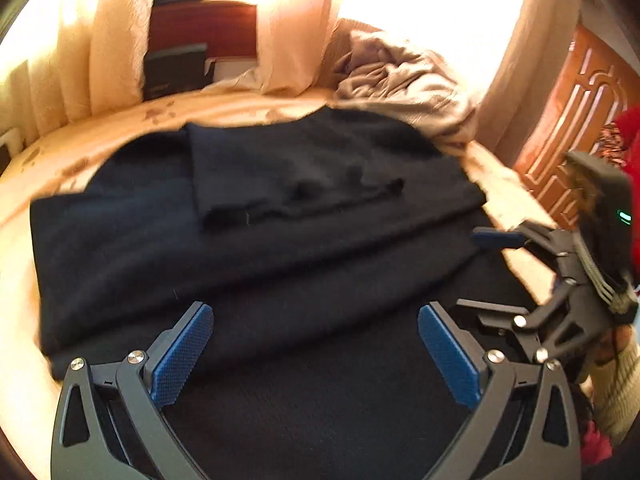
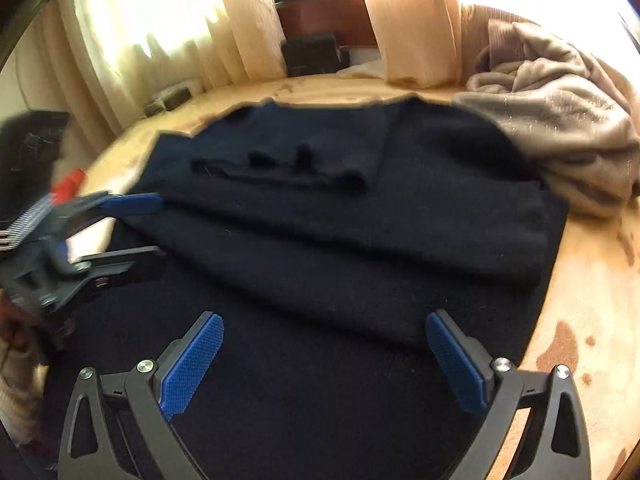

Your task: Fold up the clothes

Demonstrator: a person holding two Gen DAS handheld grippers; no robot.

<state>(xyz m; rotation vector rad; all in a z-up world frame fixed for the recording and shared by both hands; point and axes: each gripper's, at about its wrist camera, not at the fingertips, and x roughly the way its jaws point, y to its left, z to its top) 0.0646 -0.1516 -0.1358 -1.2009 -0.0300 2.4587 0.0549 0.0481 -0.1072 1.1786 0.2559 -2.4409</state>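
A dark navy knitted garment lies spread on a cream patterned bed, with one part folded across its upper half. My left gripper is open above the garment's near portion, with nothing between its blue pads. In the left wrist view my right gripper is at the garment's right edge, also open. The right wrist view shows the same garment. There my right gripper is open over its near part. The left gripper stands open at its left edge.
A crumpled grey blanket lies on the bed at the garment's far right corner. Pale curtains and dark boxes line the far side. A wooden door is at the right. A hand in a cream sleeve holds the right gripper.
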